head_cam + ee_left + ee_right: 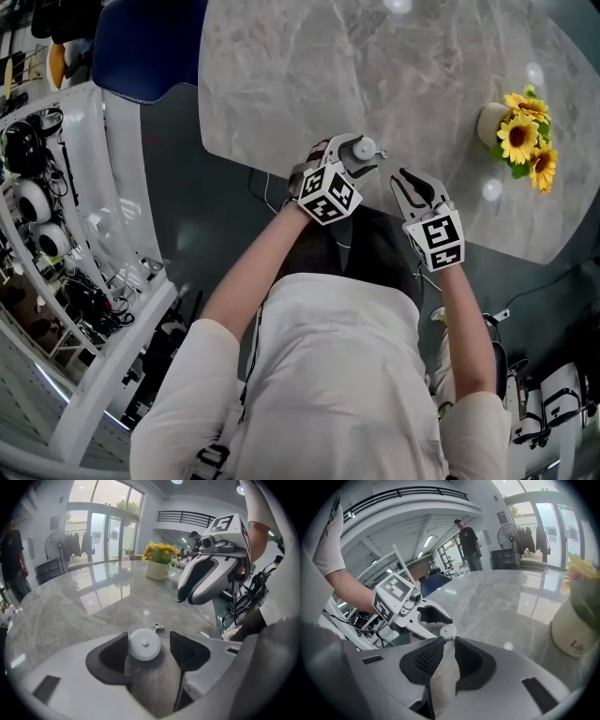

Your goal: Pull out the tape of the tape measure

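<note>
A small round white tape measure [364, 148] lies on the grey marble table [309, 66] near its front edge. My left gripper [359, 157] has its jaws either side of it. In the left gripper view the tape measure [144, 644] touches the left pad, with a gap to the right pad [185, 651], and a small metal pull tab [158, 627] sticks out beyond it. My right gripper [407, 181] hovers just to the right, its jaws a narrow gap apart with nothing between them. In the right gripper view its tips [446, 641] point at the tape measure [448, 631].
A cream pot of yellow flowers [495, 122] stands at the table's right side. A blue chair [150, 47] is at the far left corner. White shelves with gear [37, 197] line the left. A person [469, 545] stands beyond the table.
</note>
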Tool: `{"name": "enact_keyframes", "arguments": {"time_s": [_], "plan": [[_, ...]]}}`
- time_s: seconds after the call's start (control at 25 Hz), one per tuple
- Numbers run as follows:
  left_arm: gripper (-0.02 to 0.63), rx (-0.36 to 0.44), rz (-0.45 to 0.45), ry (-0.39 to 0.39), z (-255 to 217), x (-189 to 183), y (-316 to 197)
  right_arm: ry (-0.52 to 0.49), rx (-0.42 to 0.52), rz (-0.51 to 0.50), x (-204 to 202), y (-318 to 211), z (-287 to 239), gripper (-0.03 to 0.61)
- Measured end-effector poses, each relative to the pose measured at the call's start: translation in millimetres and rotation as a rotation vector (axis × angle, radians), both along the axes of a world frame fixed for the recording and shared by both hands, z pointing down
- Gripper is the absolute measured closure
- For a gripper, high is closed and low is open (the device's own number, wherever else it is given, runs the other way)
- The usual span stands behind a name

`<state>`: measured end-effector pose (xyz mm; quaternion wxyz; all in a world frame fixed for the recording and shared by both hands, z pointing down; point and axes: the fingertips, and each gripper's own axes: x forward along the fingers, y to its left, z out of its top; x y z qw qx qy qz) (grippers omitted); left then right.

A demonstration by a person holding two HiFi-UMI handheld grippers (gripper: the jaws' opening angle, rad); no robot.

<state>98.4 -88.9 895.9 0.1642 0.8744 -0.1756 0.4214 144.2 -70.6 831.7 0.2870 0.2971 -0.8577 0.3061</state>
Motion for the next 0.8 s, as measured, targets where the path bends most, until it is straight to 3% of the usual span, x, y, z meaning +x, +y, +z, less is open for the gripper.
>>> {"name": "enact_keyframes", "arguments": {"time_s": [0.24, 0.36, 0.48, 0.8], "plan": [[0.331, 0.02, 0.008, -0.036, 8, -1, 1, 0.002, -0.007, 0.01, 5, 5, 1, 0.483], [0.388, 0.056, -0.013, -0.053, 10, -2, -4, 0.003, -0.007, 0.012, 7, 7, 2, 0.483], [0.396, 0.053, -0.021, -0.061, 10, -3, -6, 0.006, -0.001, 0.01, 8, 7, 1, 0.483], [0.397, 0.028, -0.015, -0.018, -25, 1, -5, 0.024, 0.051, -0.007, 6, 2, -28, 0.483]]}}
